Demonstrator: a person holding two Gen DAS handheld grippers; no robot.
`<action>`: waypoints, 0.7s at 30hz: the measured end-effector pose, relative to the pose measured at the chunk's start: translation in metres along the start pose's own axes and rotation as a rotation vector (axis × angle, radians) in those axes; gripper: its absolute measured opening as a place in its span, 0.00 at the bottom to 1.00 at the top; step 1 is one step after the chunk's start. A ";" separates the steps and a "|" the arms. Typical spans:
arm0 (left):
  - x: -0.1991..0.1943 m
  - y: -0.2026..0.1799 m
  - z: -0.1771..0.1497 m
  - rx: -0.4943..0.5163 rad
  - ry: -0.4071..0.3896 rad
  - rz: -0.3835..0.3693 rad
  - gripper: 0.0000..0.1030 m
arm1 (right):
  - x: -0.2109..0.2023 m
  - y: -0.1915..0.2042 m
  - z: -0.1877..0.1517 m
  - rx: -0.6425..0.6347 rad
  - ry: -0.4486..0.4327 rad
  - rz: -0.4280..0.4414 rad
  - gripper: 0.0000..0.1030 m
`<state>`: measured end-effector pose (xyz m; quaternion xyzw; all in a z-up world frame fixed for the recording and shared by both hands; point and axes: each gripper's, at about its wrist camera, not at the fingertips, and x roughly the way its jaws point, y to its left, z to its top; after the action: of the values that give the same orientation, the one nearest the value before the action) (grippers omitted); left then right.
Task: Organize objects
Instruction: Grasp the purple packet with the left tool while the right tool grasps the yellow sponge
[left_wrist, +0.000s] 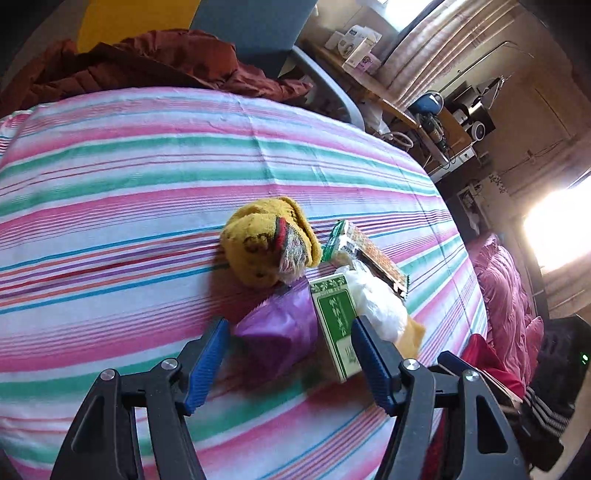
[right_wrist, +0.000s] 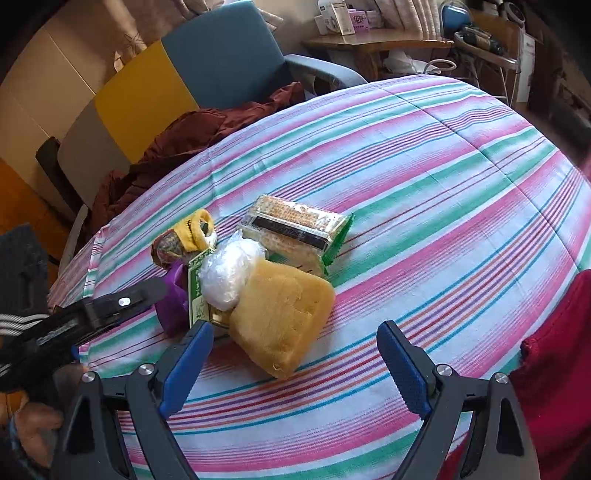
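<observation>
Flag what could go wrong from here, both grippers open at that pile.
1. The left hand-held gripper straddles both the purple packet and the green box; closing may pinch both.
2. The items lean on each other: pulling the sponge could roll the white plastic bag.
3. The two grippers sit close together and may collide.

We count one sock, one purple bag, one green box, one white bundle, one sponge and one cracker pack.
</observation>
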<state>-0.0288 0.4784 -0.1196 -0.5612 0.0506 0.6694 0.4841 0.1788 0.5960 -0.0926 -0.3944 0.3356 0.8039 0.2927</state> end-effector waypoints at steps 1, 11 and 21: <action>0.004 0.002 0.001 0.000 0.002 0.011 0.58 | 0.002 0.002 0.000 -0.006 -0.001 0.007 0.88; -0.020 0.034 -0.032 0.029 0.002 -0.006 0.42 | 0.026 0.009 0.002 -0.030 -0.019 0.015 0.86; -0.055 0.044 -0.078 0.117 -0.028 0.066 0.41 | 0.042 0.010 0.007 -0.072 0.022 -0.014 0.62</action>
<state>-0.0103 0.3753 -0.1254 -0.5204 0.1013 0.6887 0.4946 0.1467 0.6038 -0.1210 -0.4157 0.3066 0.8091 0.2802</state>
